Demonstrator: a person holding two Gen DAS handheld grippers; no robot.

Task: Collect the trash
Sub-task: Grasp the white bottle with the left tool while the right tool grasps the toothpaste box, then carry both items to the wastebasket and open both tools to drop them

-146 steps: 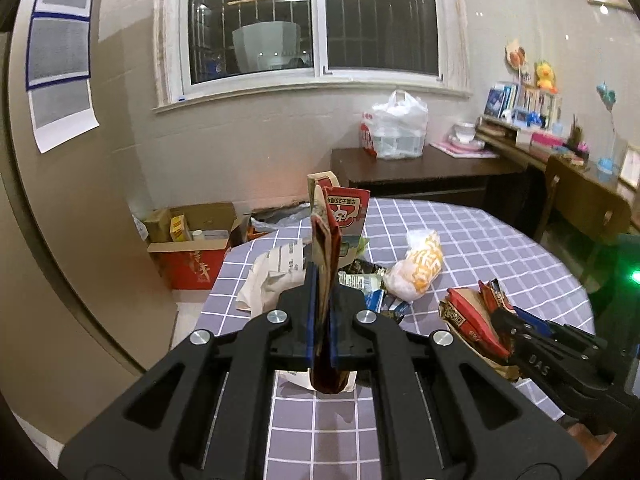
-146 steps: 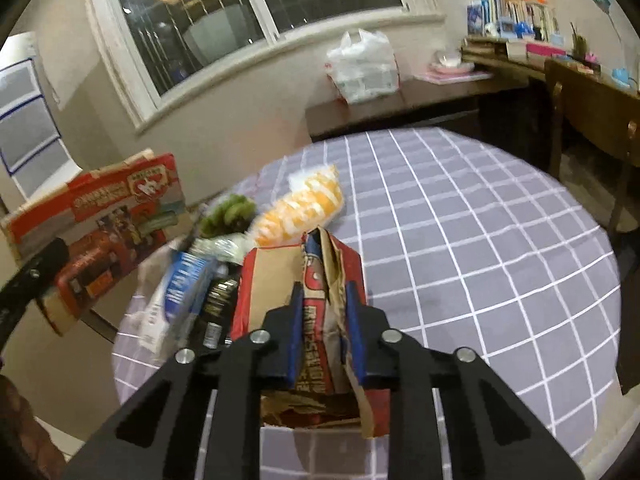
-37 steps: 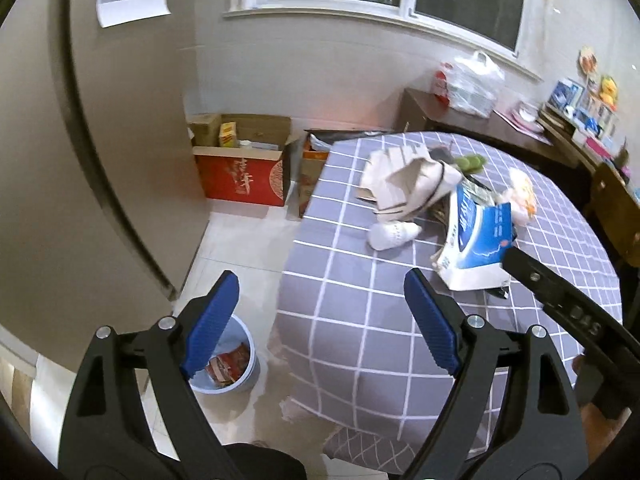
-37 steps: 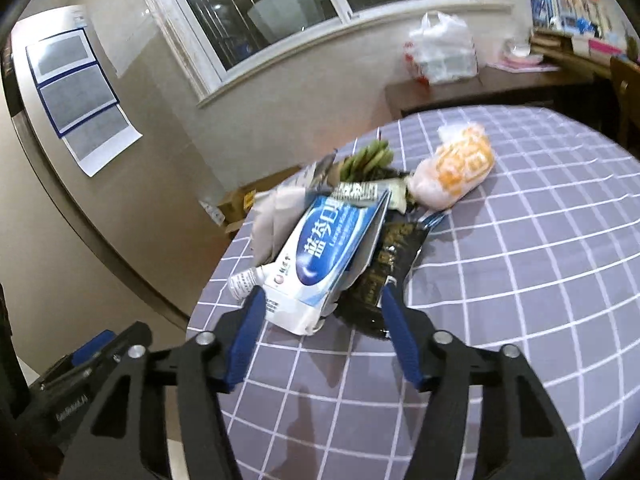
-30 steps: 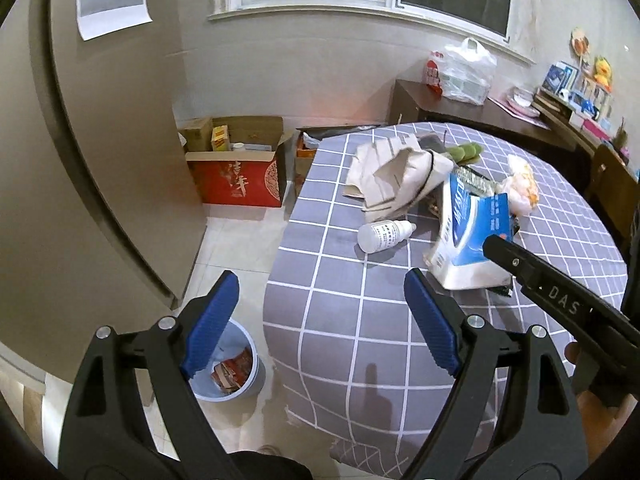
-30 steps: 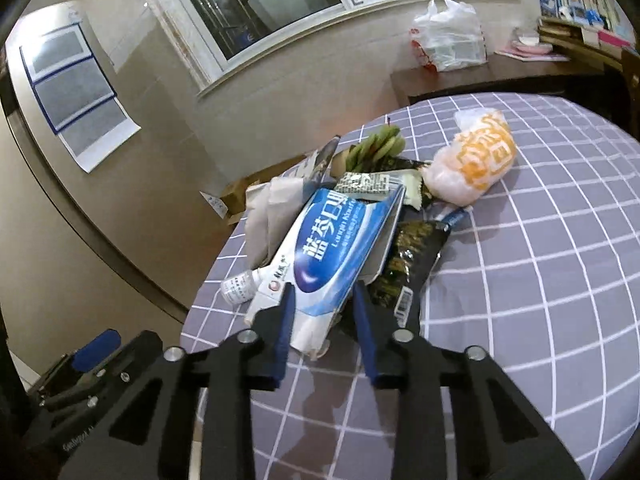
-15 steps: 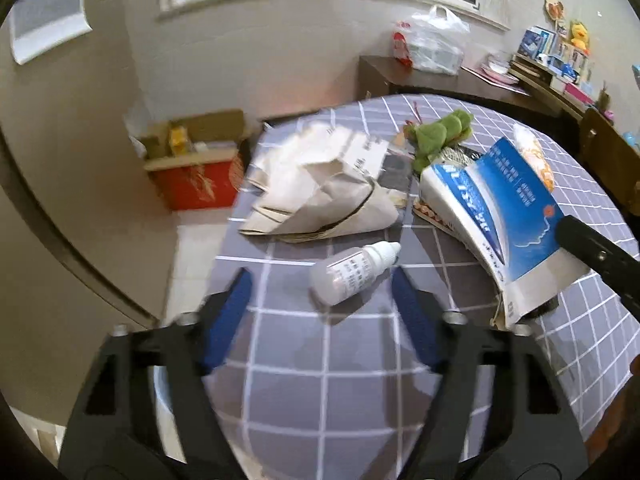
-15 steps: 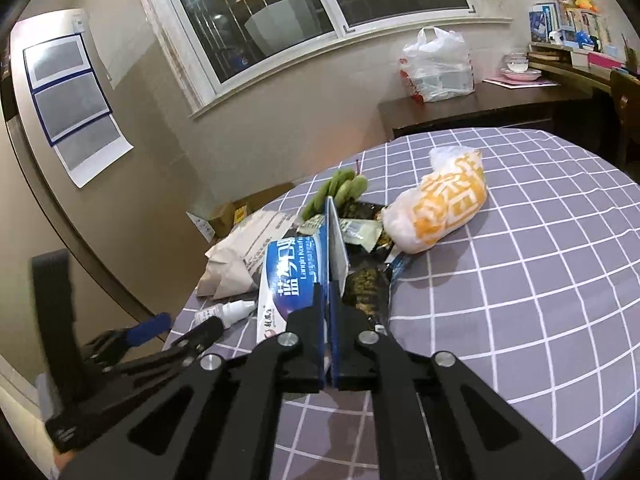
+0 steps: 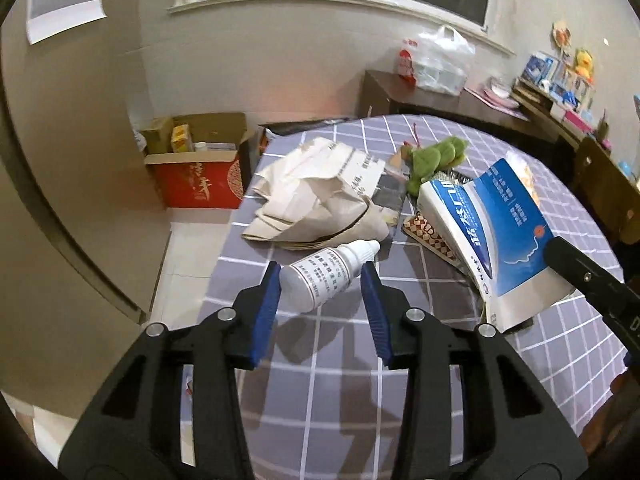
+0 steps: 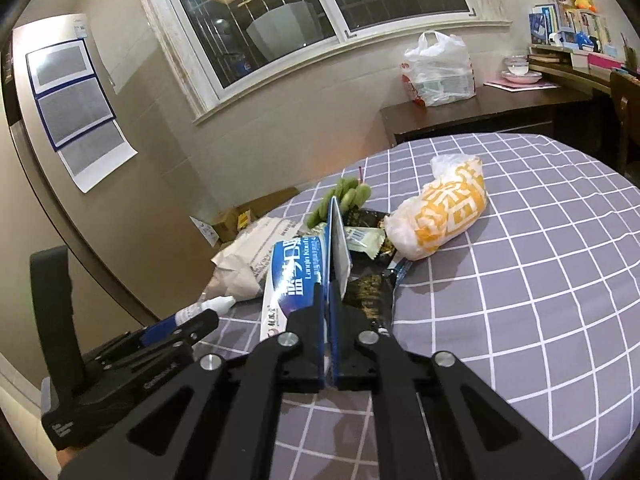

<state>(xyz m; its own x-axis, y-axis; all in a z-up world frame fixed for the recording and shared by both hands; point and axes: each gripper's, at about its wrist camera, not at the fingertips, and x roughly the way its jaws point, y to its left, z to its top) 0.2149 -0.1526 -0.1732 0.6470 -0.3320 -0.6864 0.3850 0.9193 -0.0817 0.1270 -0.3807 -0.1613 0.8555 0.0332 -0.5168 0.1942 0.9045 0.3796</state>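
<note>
Small white plastic dropper bottle (image 9: pixel 326 275) lies on its side near the table edge, printed label up, cap toward the paper pile. Left gripper (image 9: pixel 320 292) low over the cloth, blue-padded fingers (image 9: pixel 267 300) spread to either side of the bottle's base; the left pad looks to touch it, the right stands off.

Right gripper (image 10: pixel 328 332) level, reaching in from the table's near side, fingers pinched tight on the thin flap of a blue-and-white cardboard toothpaste box (image 10: pixel 298 276). Box is flattened and tilted, far end up off the cloth.

Crumpled brown paper bag (image 9: pixel 320 196) just behind the bottle. Beyond the box: green plush toy (image 9: pixel 436 156), dark foil snack wrapper (image 10: pixel 368 280), knotted white-and-orange plastic bag (image 10: pixel 444 212).

Round table (image 10: pixel 540 280) under a grey cloth with white grid.

On the floor, an open red cardboard carton (image 9: pixel 200 172) holding small boxes. White plastic bag (image 10: pixel 438 70) on the dark side cabinet.
</note>
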